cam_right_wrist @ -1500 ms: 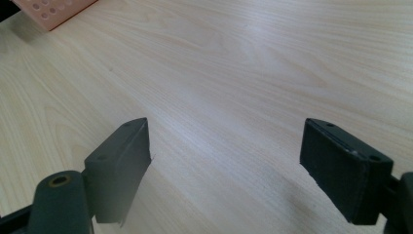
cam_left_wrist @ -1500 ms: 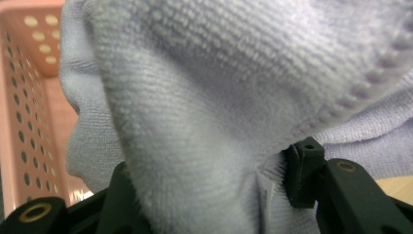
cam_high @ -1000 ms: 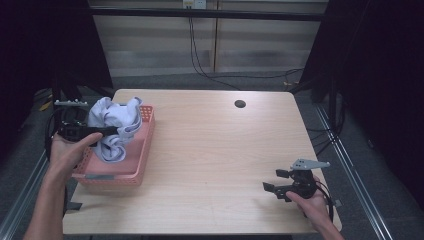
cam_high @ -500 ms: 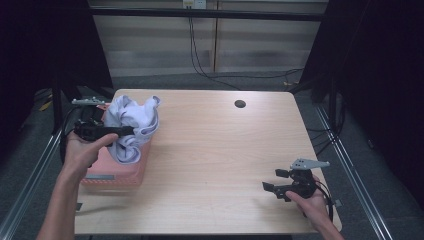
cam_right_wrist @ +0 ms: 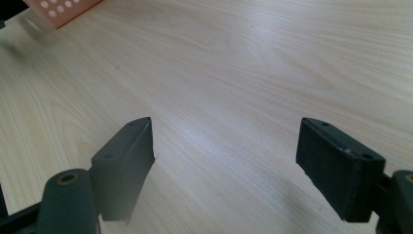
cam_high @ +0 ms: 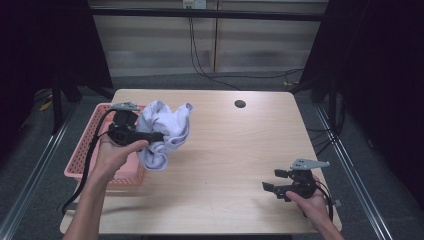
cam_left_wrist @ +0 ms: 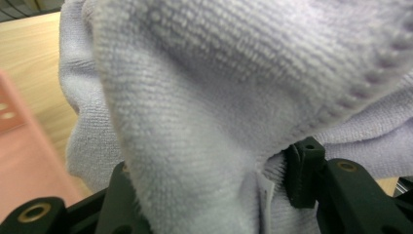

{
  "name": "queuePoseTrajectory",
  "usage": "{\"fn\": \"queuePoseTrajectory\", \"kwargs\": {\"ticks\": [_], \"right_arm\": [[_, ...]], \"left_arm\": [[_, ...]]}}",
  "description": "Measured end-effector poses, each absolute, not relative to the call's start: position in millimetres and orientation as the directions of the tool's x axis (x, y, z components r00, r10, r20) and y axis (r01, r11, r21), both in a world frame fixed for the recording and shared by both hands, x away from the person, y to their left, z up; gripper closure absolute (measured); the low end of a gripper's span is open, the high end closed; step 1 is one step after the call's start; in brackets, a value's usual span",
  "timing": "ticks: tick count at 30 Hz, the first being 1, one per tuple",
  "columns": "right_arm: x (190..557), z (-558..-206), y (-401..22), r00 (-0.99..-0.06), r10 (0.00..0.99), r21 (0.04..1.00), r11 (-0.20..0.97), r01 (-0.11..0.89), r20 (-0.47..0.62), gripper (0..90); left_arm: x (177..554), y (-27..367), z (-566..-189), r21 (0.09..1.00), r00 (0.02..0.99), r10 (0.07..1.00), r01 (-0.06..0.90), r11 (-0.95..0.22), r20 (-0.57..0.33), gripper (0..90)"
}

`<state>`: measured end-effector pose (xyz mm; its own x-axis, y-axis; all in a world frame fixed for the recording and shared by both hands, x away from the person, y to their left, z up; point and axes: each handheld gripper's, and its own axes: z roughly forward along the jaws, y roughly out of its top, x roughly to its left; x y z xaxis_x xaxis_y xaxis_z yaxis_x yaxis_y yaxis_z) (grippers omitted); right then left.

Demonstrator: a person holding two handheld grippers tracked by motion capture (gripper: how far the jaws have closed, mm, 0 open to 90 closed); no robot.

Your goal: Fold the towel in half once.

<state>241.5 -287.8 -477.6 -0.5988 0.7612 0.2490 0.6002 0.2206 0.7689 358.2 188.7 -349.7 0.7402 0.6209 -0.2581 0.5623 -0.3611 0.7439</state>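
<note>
high view first: a pale lilac towel (cam_high: 162,131) hangs bunched and crumpled from the left gripper (cam_high: 150,136), one rounded lobe standing up above the jaws and a longer fold drooping below them, its lowest fold down at the tabletop, though whether it touches cannot be told. its surface is a soft looped terry weave, seen close in the left gripper view, where the towel (cam_left_wrist: 209,97) drapes thickly over both black jaws, a stitched hem curves along the upper right and a small white tag peeks out low between the jaws. the left gripper (cam_left_wrist: 204,195) is clamped on a thick wad of that cloth, its jaws held about half apart by the bulk between them, and the left hand (cam_high: 116,152) wraps the handle. taking the pink basket (cam_high: 80,167) as the landmark: the towel hangs just past the basket's right-hand rim, over the wooden table (cam_high: 235,150) rather than over the basket's inside, with its lower fold beside the basket's near right corner. the basket is a shallow plastic tray with perforated walls, sitting on the left edge of the table; the hand and gripper hide much of its inside, and nothing can be made out lying in the part that shows. well to the right of the basket, at the table's near right corner, the right gripper (cam_high: 266,186) rests low in the right hand (cam_high: 312,200). its jaws stand wide apart with nothing between them, as the right gripper view shows over bare wood grain, the right gripper (cam_right_wrist: 226,146) pointing back toward a corner of the basket (cam_right_wrist: 61,9). a small dark round hole (cam_high: 240,104) sits in the table, far beyond the basket's right side.
</note>
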Motion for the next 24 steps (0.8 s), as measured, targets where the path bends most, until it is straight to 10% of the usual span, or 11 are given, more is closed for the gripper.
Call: {"fn": "queuePoseTrajectory", "kwargs": {"ticks": [24], "right_arm": [[241.1, -477.8, -287.5, -0.609, 0.753, 0.767, 0.231, 0.598, 0.248, 22.0]], "left_arm": [[341.5, 67.3, -453.1, 0.611, 0.818, 0.504, 0.554, -0.566, -0.276, 47.0]]}}
